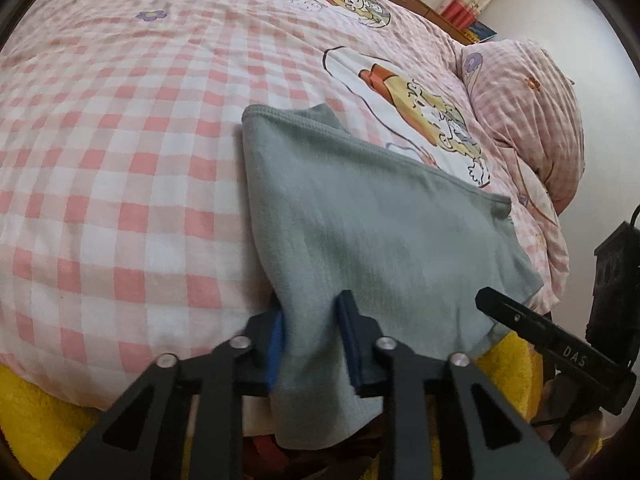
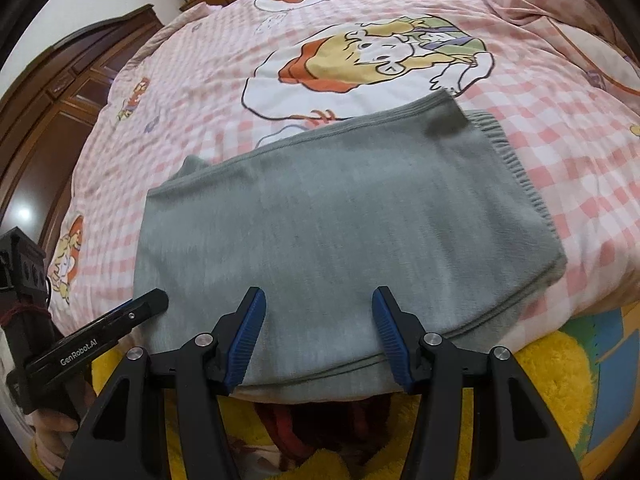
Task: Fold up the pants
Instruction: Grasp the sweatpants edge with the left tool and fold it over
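On the bed (image 2: 560,184) edge lie the folded pants (image 2: 340,216), long axis crosswise; the left claw (image 1: 312,344) pinches their near-left corner, while the right claw (image 2: 318,340) gapes empty over the near hem.

A bed with a pink checked cartoon-print cover (image 2: 192,92) carries folded grey pants (image 2: 340,220) at its near edge.

"DAS" in white on the right gripper (image 1: 520,320) finger, left wrist view. "GenRobot.AI" in white on the left gripper (image 2: 132,312) finger, right wrist view.
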`<state>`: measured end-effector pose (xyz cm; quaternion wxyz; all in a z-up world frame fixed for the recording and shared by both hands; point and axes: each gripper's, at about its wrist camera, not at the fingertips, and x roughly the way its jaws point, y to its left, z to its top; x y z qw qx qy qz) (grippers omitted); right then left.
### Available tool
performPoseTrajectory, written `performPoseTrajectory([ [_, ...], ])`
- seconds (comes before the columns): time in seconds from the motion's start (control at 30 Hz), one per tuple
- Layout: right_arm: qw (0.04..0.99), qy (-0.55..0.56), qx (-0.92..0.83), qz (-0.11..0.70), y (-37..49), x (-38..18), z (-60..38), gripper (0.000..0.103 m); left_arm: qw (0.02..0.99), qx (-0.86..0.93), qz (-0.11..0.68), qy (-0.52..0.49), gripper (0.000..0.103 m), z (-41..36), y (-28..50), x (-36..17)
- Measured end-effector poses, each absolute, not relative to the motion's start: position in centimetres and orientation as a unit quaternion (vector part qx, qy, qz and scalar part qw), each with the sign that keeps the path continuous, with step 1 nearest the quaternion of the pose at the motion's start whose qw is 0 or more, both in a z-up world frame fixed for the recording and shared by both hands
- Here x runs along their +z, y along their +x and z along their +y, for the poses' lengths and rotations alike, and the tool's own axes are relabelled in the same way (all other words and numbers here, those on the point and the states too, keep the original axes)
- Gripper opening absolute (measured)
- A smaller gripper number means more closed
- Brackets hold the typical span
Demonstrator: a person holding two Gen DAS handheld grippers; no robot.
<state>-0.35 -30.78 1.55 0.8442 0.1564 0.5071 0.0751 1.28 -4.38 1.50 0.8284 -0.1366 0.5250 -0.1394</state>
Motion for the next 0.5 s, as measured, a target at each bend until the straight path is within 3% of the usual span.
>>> performPoseTrajectory([
  [0.1, 0.848, 0.160, 0.076, 0.499, -0.6, 2.1, -31.2, 0.056, 0.832, -0.143, 0.517, -0.140, 0.014, -4.2, 1.2, 2.3],
  [0.5, 0.873, 0.147, 0.070, 0.460, -1.9, 4.5, -32.7, 0.056, 0.854, -0.197, 0.471, -0.101, 0.011, -7.0, -0.2, 8.4],
])
